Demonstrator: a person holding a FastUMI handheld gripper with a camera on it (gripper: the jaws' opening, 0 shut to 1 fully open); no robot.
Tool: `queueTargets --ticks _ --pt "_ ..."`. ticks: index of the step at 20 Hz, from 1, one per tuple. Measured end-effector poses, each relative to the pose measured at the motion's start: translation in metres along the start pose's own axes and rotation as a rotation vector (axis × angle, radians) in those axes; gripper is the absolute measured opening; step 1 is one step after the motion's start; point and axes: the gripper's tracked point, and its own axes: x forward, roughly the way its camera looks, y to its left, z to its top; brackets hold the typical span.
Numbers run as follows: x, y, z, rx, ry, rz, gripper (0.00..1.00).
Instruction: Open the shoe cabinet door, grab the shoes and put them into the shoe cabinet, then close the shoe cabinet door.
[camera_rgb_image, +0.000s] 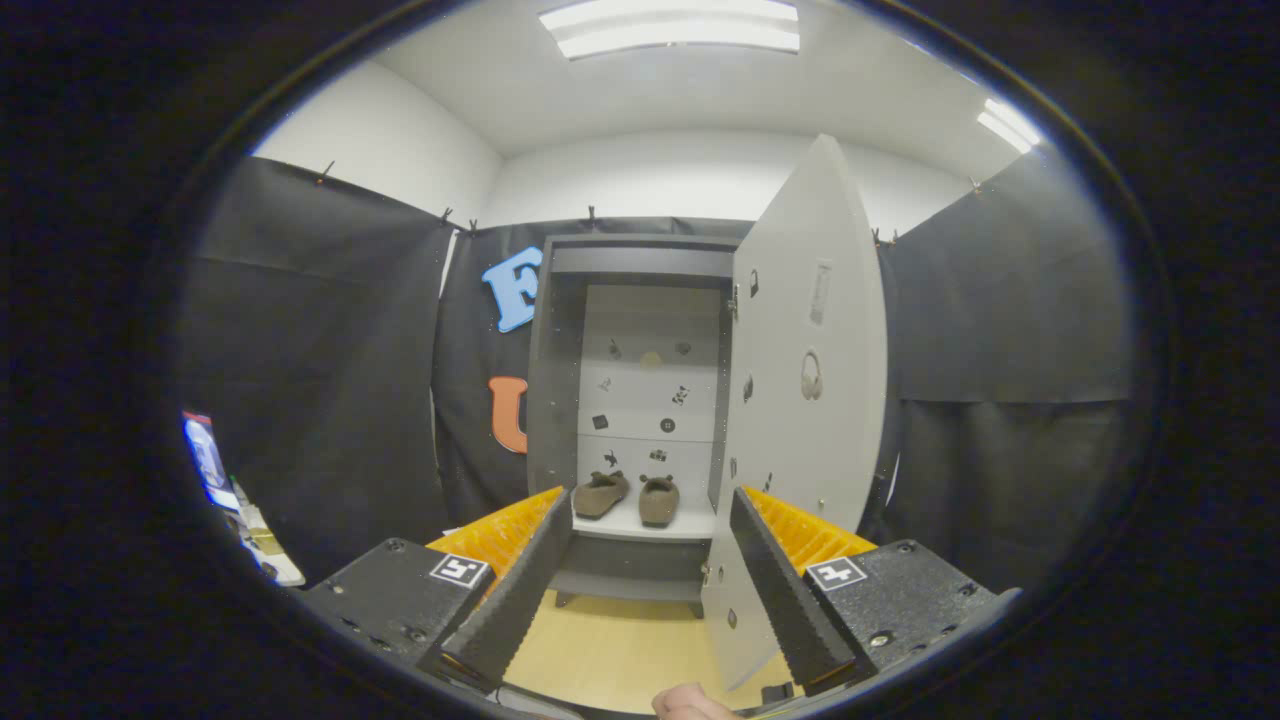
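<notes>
Shoes (630, 497) sit side by side on the lowest shelf (650, 527) of the shoe cabinet (560, 400), toes pointing out toward the room, so that part of the job looks finished. The cabinet door (810, 400) stands swung wide open on the cabinet's right side, its inner face turned partly toward me, and shutting it is, by my reading, the one step left.

The gripper (640, 590) hangs in front of the cabinet and well short of it, jaws spread apart with nothing between them but bare wooden floor (620, 650) and the cabinet's foot. The right finger lies across the lower edge of the door in this view, though whether it touches the door or just sits in front of it I cannot tell.

A bit of the person's hand (690, 703) pokes in below the gripper, mostly cut off. Small dark marks dot the cabinet's pale back panel and the door's inner face; they are too small to make out. The upper shelves look empty, but the top of the cabinet is in shadow. Something bright lies low against the cloth wall, well left of the cabinet, too squashed to identify.
</notes>
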Motion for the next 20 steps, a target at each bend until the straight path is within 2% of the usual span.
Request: queueTargets --ticks 3,9,11,17,20 --pt "-0.023 -0.025 -0.004 -0.032 -0.007 0.002 1.0" --pt "-0.041 -0.108 -0.017 -0.04 0.02 -0.056 1.0" --pt "-0.037 -0.134 -0.025 -0.057 0.031 -0.048 1.0" --pt "-0.004 -0.236 -0.054 -0.016 0.101 -0.111 1.0" --pt "0.021 -0.286 -0.077 -0.073 0.142 -0.126 1.0"
